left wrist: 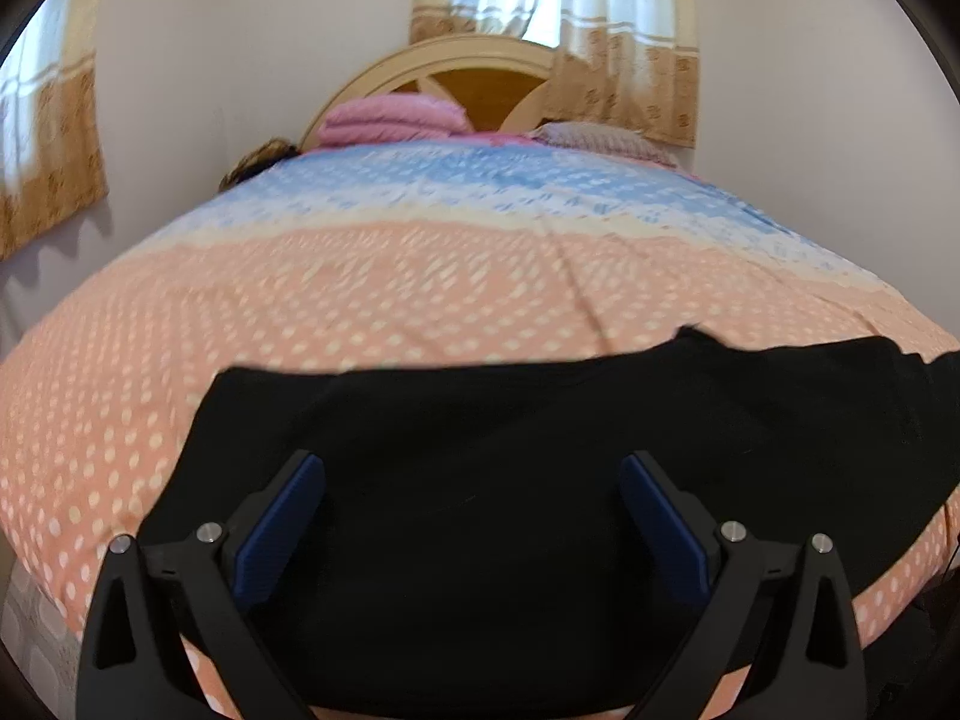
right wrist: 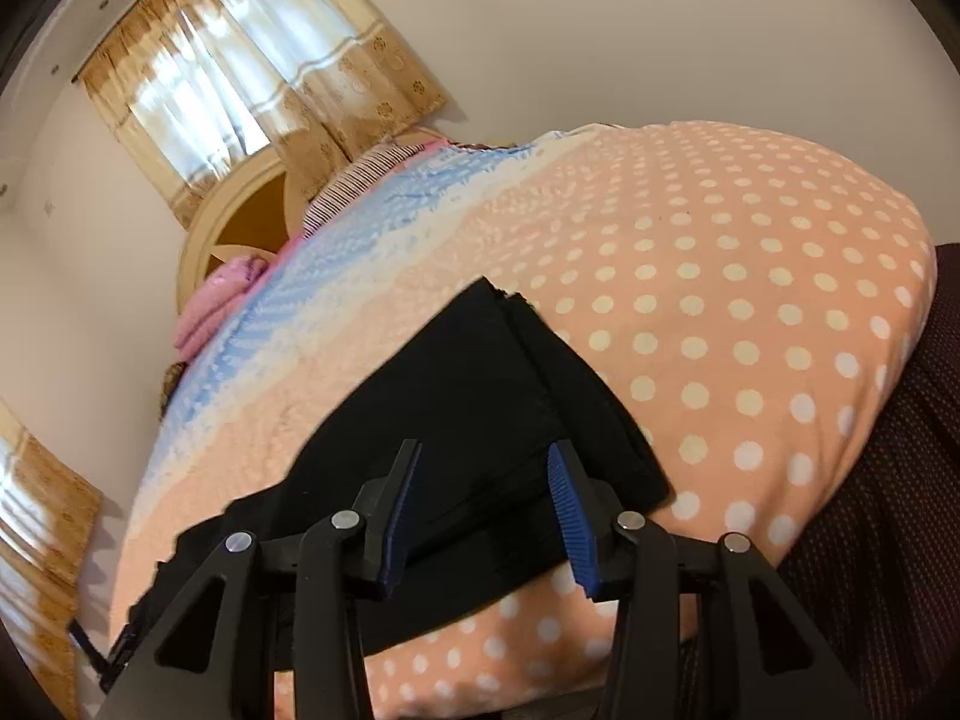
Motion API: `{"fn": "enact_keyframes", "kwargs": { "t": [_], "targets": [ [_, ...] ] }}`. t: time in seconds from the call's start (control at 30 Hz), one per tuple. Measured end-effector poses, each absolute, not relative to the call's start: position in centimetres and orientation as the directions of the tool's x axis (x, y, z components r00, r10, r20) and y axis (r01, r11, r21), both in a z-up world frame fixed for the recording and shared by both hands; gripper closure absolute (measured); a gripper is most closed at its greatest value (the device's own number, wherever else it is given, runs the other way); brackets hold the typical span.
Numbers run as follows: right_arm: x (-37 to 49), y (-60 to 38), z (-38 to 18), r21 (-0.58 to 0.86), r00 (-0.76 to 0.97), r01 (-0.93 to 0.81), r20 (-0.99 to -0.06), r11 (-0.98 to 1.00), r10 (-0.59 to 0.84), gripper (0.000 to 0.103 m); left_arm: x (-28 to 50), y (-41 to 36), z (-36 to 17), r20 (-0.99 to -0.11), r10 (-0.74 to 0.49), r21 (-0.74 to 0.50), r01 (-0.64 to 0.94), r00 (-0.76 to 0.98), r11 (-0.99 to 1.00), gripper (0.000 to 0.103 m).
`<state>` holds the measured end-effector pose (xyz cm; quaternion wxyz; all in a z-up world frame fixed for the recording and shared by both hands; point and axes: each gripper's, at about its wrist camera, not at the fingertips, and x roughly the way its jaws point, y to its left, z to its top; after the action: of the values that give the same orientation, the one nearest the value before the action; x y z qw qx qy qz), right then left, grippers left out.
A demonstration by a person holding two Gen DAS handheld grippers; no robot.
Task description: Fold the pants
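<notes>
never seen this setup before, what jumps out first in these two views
The black pants lie flat across the near edge of a bed with a peach polka-dot bedspread. The left gripper hovers over them with jaws wide apart; the right gripper is tilted, its jaws narrower.

Bedrm, pale walls (left wrist: 252,30). Bed w/ peach dotted cover (left wrist: 300,324), arched wood headboard (left wrist: 456,69) far. Curtained windows (left wrist: 558,6) far & left, daylight thru.
</notes>
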<state>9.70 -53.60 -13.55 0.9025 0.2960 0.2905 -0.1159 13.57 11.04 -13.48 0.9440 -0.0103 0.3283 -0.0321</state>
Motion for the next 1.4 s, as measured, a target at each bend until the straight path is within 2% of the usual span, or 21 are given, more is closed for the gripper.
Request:
{"fn": "enact_keyframes", "kwargs": {
  "t": [0.07, 0.13, 0.23, 0.4, 0.7, 0.8, 0.83, 0.93, 1.03, 1.4],
  "targets": [
    [9.9, -53.5, -13.7, 0.46, 0.805, 0.382, -0.591, 0.802, -0.045, 0.077, 13.6, 11.8, -14.2, -0.63, -0.074, -0.066, 0.041, 0.773, 0.997, 0.002],
    [10.2, -53.6, -13.7, 0.451, 0.799, 0.391, -0.599, 0.802, -0.053, 0.092, 13.6, 12.0, -14.5, -0.635, -0.074, -0.07, 0.038, 0.769, 0.997, 0.002],
    [10.0, -53.9, -13.5, 0.442, 0.798, 0.391, -0.599, 0.807, -0.058, 0.102, 13.4, 11.8, -14.5, -0.631, -0.072, -0.06, 0.044, 0.772, 0.997, 0.002],
    [9.3, -54.0, -13.0, 0.438, 0.796, 0.37, -0.604, 0.819, -0.037, 0.102, 13.4, 11.9, -14.5, -0.634, -0.075, -0.063, 0.045, 0.77, 0.997, 0.001],
    [7.2, -54.6, -14.2, 0.521, 0.791, 0.366, -0.61, 0.771, 0.037, 0.101, 13.4, 12.3, -14.1, -0.628, -0.072, -0.069, 0.037, 0.775, 0.997, 0.001],
    [7.5, -55.0, -14.5, 0.528, 0.796, 0.379, -0.605, 0.76, 0.024, 0.098, 13.2, 13.2, -13.1, -0.599, -0.026, -0.047, -0.003, 0.8, 0.999, 0.001],
    [7.6, -55.1, -14.6, 0.534, 0.798, 0.378, -0.602, 0.756, 0.025, 0.091, 13.2, 13.6, -12.9, -0.598, -0.012, -0.044, -0.018, 0.801, 0.999, 0.001],
    [8.0, -55.2, -14.4, 0.557, 0.81, 0.374, -0.585, 0.742, 0.031, 0.082, 13.2, 15.3, -12.8, -0.602, 0.014, -0.064, -0.065, 0.798, 0.996, 0.001],
    [8.0, -54.4, -14.0, 0.554, 0.811, 0.365, -0.583, 0.749, 0.037, 0.062, 13.2, 16.3, -12.9, -0.608, 0.033, -0.074, -0.098, 0.793, 0.992, 0.001],
    [8.4, -54.0, -14.0, 0.514, 0.795, 0.439, -0.605, 0.737, -0.052, 0.06, 13.4, 17.0, -13.4, -0.62, 0.059, -0.074, -0.133, 0.783, 0.988, 0.0]
  ]
}}
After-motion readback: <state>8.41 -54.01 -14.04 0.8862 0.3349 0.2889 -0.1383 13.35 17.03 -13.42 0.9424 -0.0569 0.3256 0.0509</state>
